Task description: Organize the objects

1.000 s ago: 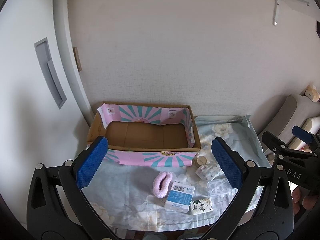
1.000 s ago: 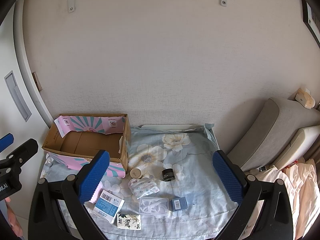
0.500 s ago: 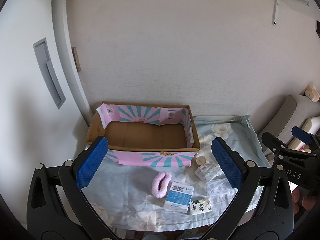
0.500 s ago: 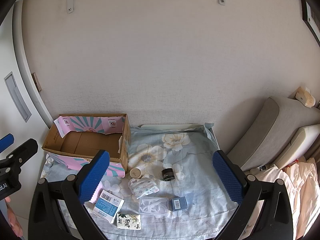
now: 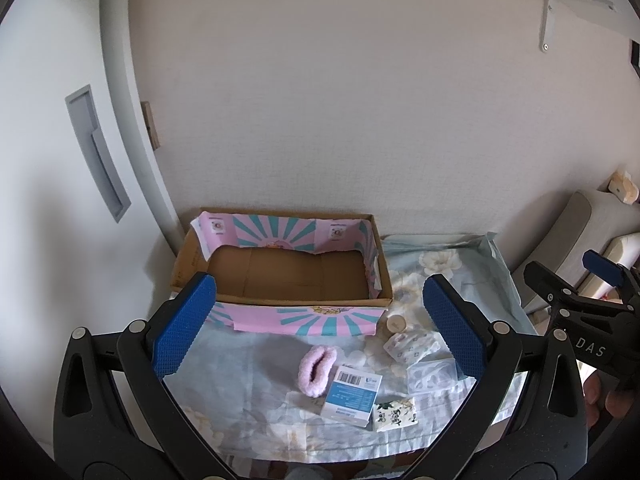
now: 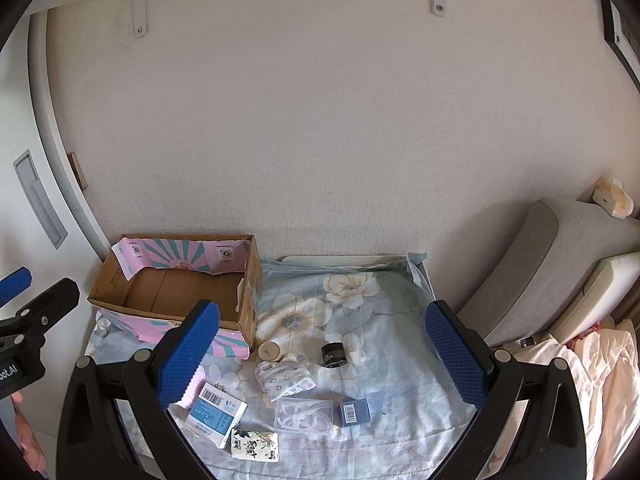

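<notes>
- Left gripper (image 5: 320, 328): jaws spread wide apart, nothing between the blue pads (image 5: 182, 330); it hangs above the near edge of the table.
- Right gripper (image 6: 322, 354): jaws likewise wide apart and empty, above the same table, further right.
- Between the left gripper's pads, on the floral cloth (image 5: 248, 376): a pink fluffy slipper (image 5: 318, 370), touching a white-and-blue barcode box (image 5: 352, 396), with a small floral packet (image 5: 394, 416) against that box's right corner.
- Between the right gripper's pads: a patterned fabric pouch (image 6: 284, 380), a clear plastic case (image 6: 304, 416) just below it, and a small dark-blue box (image 6: 354, 412) beside the case.
- Further from the right gripper: a black jar (image 6: 334, 355) and a beige round container (image 6: 270, 351), well apart from each other, both upright on the cloth.
- Cardboard box (image 5: 280, 268): open, lined with pink and teal paper, sitting at the back left corner against the wall; no objects visible inside.
- Right of the table: a grey cushion (image 6: 536, 264).
</notes>
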